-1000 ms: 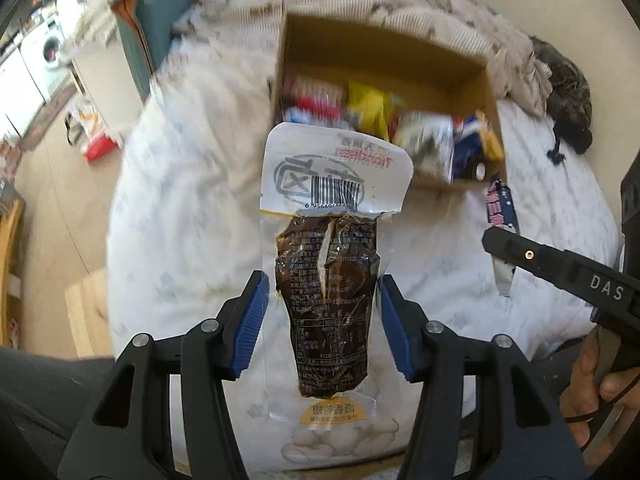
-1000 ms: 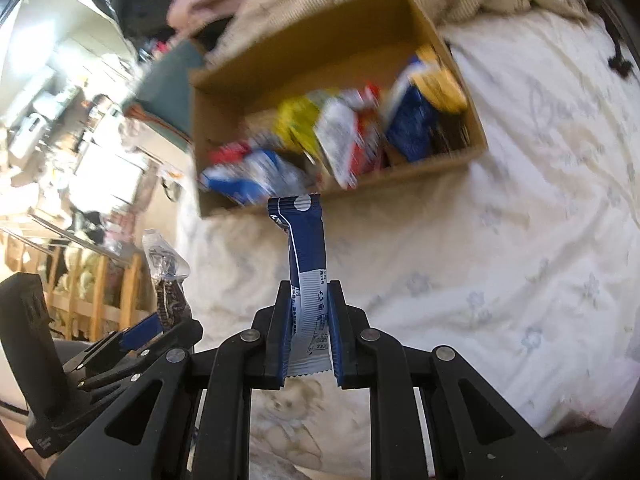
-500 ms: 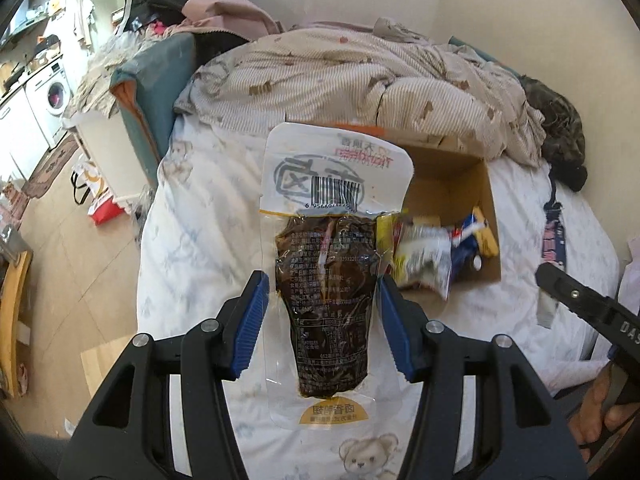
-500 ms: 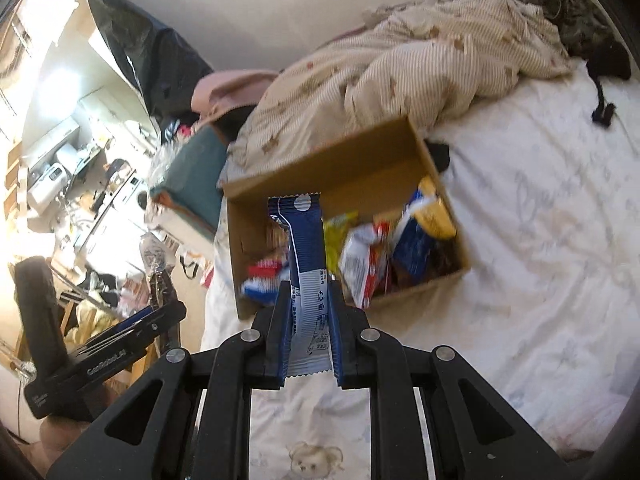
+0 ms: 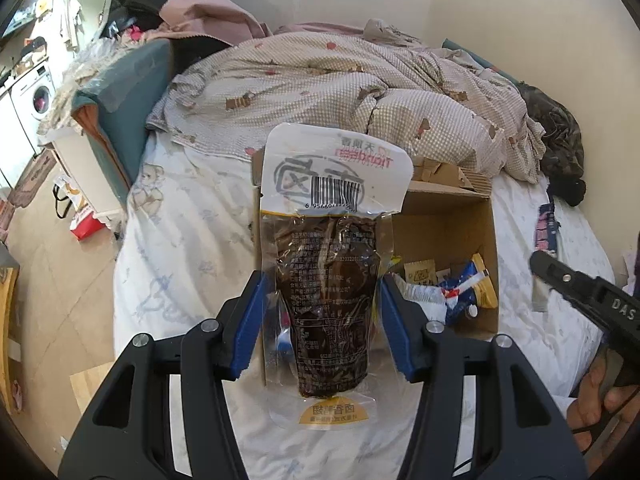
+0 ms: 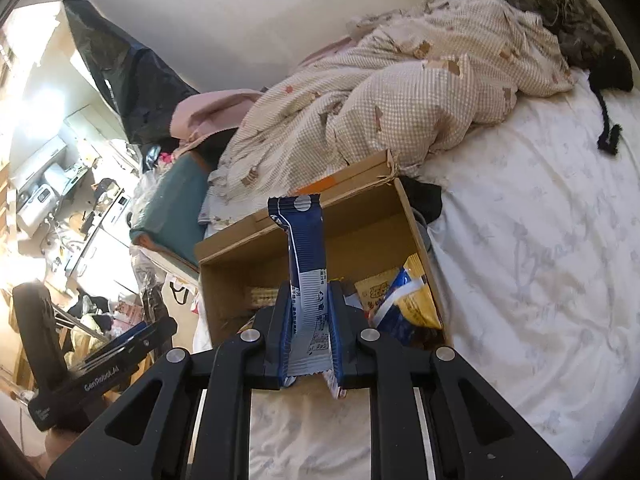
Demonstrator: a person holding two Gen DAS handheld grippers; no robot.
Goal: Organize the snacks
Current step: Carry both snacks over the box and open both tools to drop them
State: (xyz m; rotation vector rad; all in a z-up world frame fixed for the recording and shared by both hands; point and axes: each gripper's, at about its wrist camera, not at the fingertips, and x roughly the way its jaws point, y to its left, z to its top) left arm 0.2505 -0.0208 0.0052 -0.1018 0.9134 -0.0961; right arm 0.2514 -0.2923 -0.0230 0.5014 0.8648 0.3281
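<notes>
- Two packets are up in the air at once, one per gripper, both above the bed (image 5: 168, 264) just short of the cardboard box (image 6: 236, 276).
- Left gripper (image 5: 320, 322): clamped on the sides of a clear pouch of dark braised food (image 5: 332, 280). I judge the film slick and the pouch top-heavy; it could slide or flop out over the near edge of the bed.
- Box: already crowded with yellow and blue packets (image 6: 404, 300) at its right end. Dropping there risks a pile-up or spill over the wall.
- Right gripper (image 6: 310, 340): clenched on a blue-and-white wafer packet (image 6: 304, 264), standing upright. Hard squeeze may crush it.
</notes>
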